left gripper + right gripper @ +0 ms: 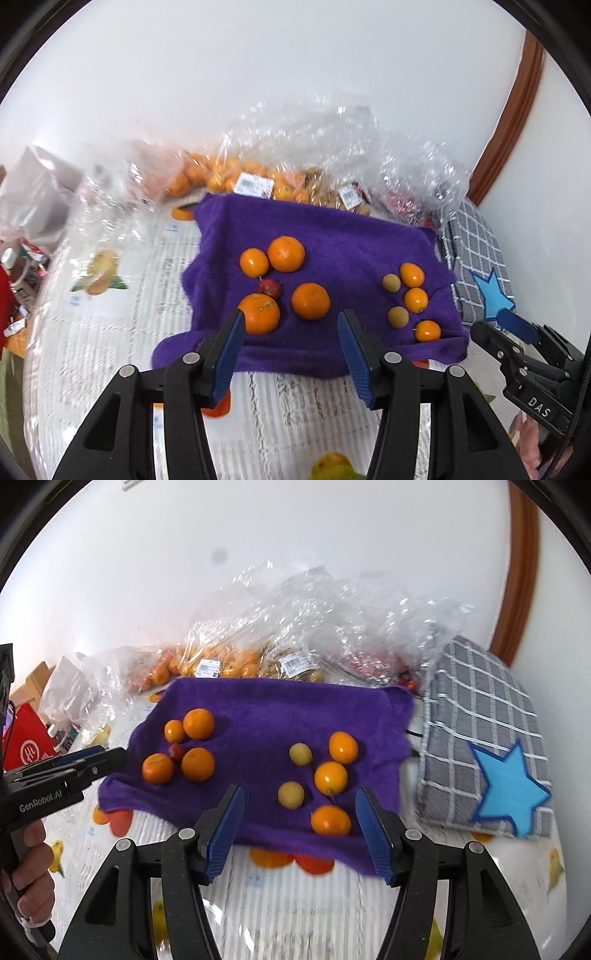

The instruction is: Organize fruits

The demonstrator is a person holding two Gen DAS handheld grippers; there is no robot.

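A purple towel (351,251) (258,716) lies on the table with two groups of fruit. On its left lie several oranges (286,254) (197,764) around a small red fruit (269,287) (176,751). Towards its right lie three small oval oranges (415,300) (330,777) and two yellow-green fruits (398,316) (291,794). My left gripper (291,321) hangs open above the towel's near edge, nothing between its pads. My right gripper (301,794) is open too, above the right group, holding nothing. Each gripper also shows in the other's view, the right gripper (517,326) and the left gripper (107,757).
Clear plastic bags of fruit (236,177) (229,664) are piled along the wall behind the towel. A grey checked cushion with a blue star (491,746) (476,258) sits to the right. A red bag (27,738) and clutter lie far left. A fruit-printed tablecloth (122,332) covers the table.
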